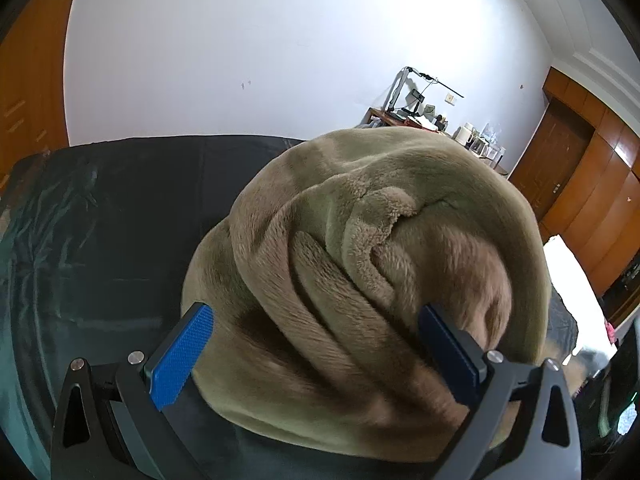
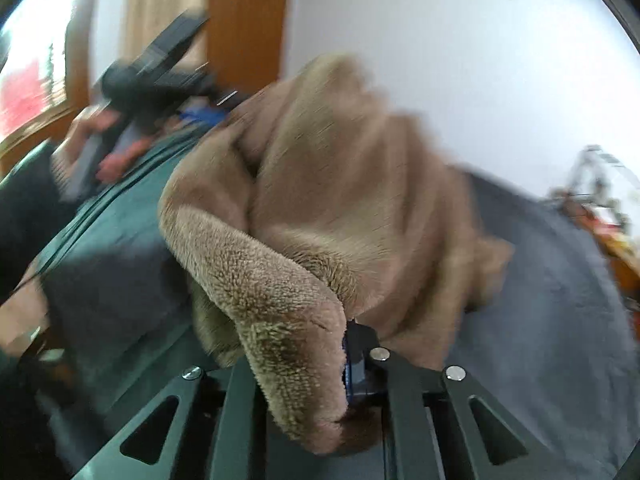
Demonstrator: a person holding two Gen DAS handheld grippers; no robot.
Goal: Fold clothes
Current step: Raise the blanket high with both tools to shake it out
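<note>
Garment: a tan, plush fleece garment [image 1: 360, 248] is lying bunched in a rounded heap on a dark bed cover [image 1: 120, 216], its nap looking short and velvety on the outer face and curlier on the turned-over edges.
Folds: deep creases are running diagonally across the heap in the left wrist view, with one curly hem curling over near the middle.
Colour: it is reading olive-tan in shade and pinkish-brown where light is striking it.
Left claw: the left claw [image 1: 316, 340] is standing released, its blue-padded fingers [image 1: 182, 354] spread wide to either side of the fleece; the cloth is bulging between them and hiding the tip of one finger.
Right claw: the right claw [image 2: 320, 364] is clenched on a thick fleece edge [image 2: 280, 312], which is draping over and covering one finger, while the rest of the garment is rising in a blurred mound beyond.
Person: a hand [image 2: 92, 140] is gripping the other tool's handle at the far left of the right wrist view, much blurred.
Room: a white wall [image 1: 280, 40] and wooden wardrobes [image 1: 592, 184] are showing behind the bed.
</note>
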